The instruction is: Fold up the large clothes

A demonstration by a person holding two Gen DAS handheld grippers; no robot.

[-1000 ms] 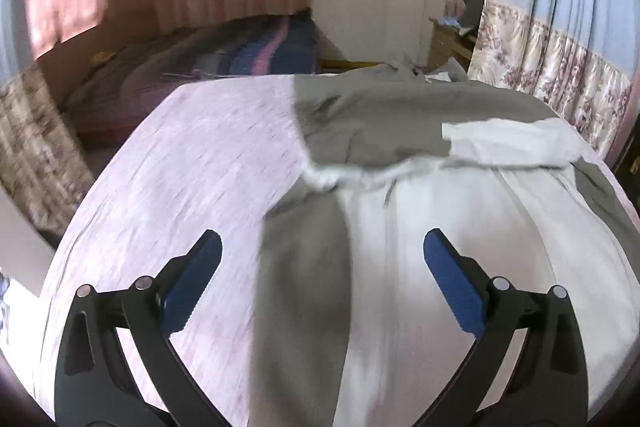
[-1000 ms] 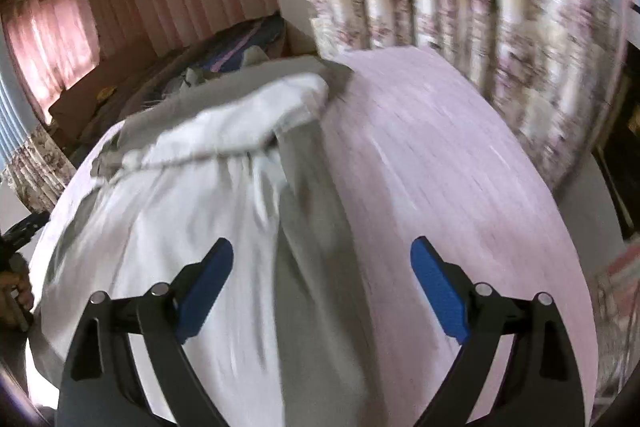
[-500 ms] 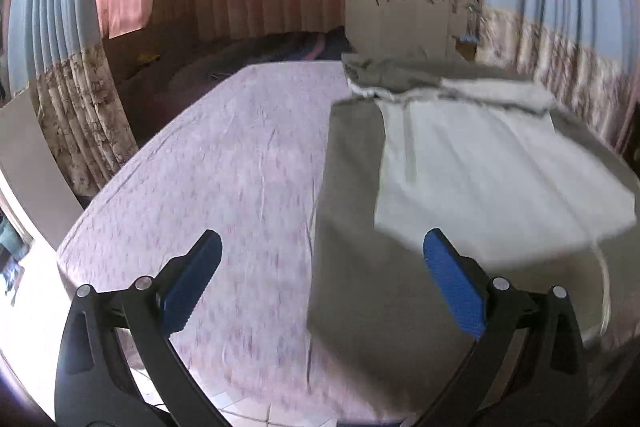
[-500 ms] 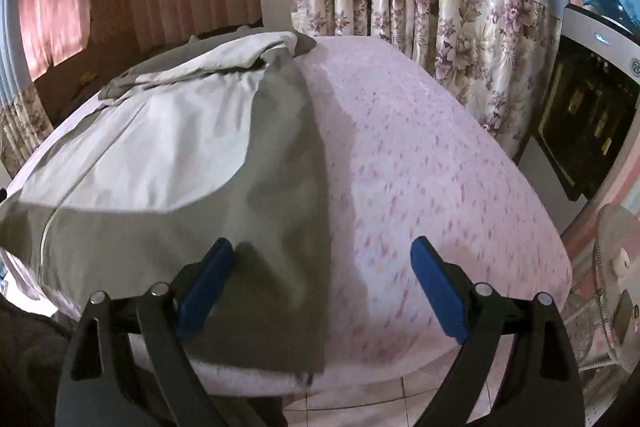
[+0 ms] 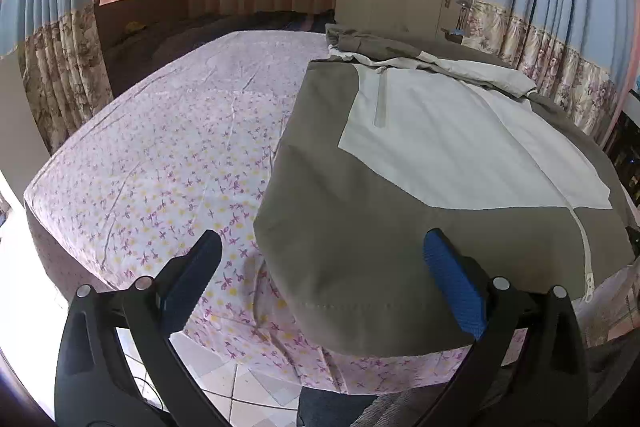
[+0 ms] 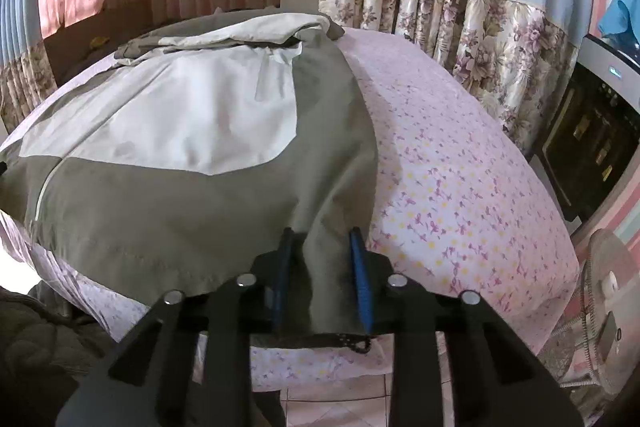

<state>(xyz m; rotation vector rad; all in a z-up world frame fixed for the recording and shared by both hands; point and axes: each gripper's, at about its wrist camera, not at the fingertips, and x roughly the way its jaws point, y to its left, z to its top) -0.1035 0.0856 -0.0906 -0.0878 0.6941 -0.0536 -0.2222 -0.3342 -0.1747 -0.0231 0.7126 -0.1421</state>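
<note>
I see the jacket (image 5: 400,195), olive with a big white panel, spread flat on the bed (image 5: 160,155), its hem at the near edge and its collar end bunched toward the far edge. A white zipper (image 5: 584,247) runs down the olive band near the hem. In the right wrist view the jacket (image 6: 192,155) covers the bed's left part, and the floral sheet (image 6: 460,187) lies bare out to the right edge. My right hand-held gripper (image 6: 322,251) sits at the jacket's near right hem corner, its jaws closing narrow with a fold of olive cloth between the 2 blue pads. My left hand-held gripper (image 5: 320,267) stands wide over the near left hem corner, holding nothing. Flowered curtains (image 6: 480,27) hang beyond the bed.
</note>
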